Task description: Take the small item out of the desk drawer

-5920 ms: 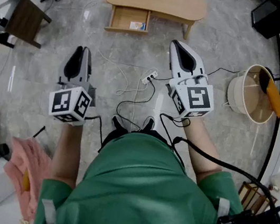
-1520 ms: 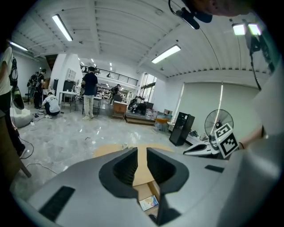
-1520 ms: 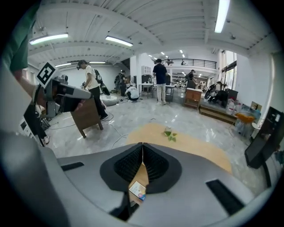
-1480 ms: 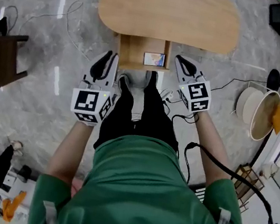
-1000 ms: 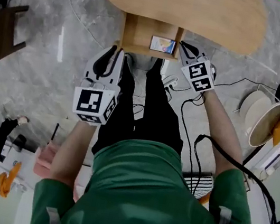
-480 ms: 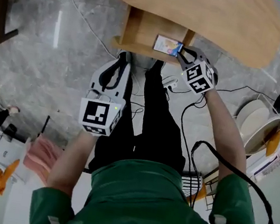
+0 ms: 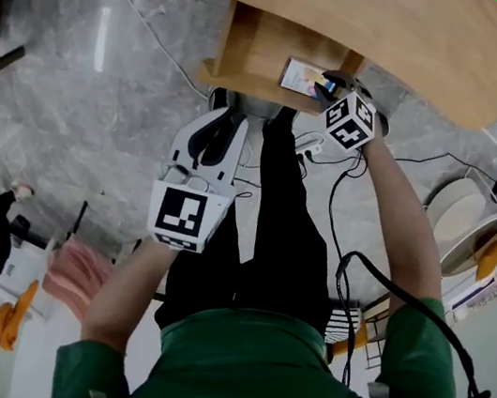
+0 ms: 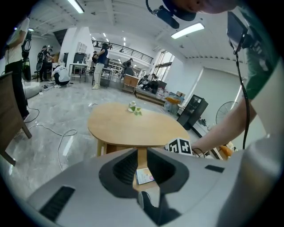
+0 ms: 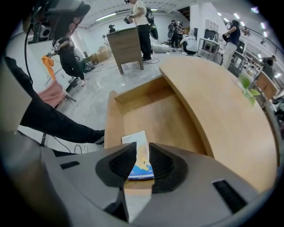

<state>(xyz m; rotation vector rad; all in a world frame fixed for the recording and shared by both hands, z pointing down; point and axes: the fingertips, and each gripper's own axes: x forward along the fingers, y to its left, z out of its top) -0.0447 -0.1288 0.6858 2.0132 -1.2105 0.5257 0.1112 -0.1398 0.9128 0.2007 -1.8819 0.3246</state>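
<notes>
Framing small box (image 9: 133,139), right claw (image 9: 142,154) ajar.

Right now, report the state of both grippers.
Left gripper: jaws open, empty.
Right gripper: jaws at the small box in the drawer; clamped or not cannot be told.

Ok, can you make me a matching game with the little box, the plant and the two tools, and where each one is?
Things:
1. small box
2. little plant
3. left tool
4. right tool

Places:
A. standing on the desk top
B. reaching into the open drawer, jaws apart over the box
C. lying flat in the drawer
D. held in the air, back from the drawer, with nothing in it

Pairs: 1-C, 2-A, 3-D, 4-B
</notes>
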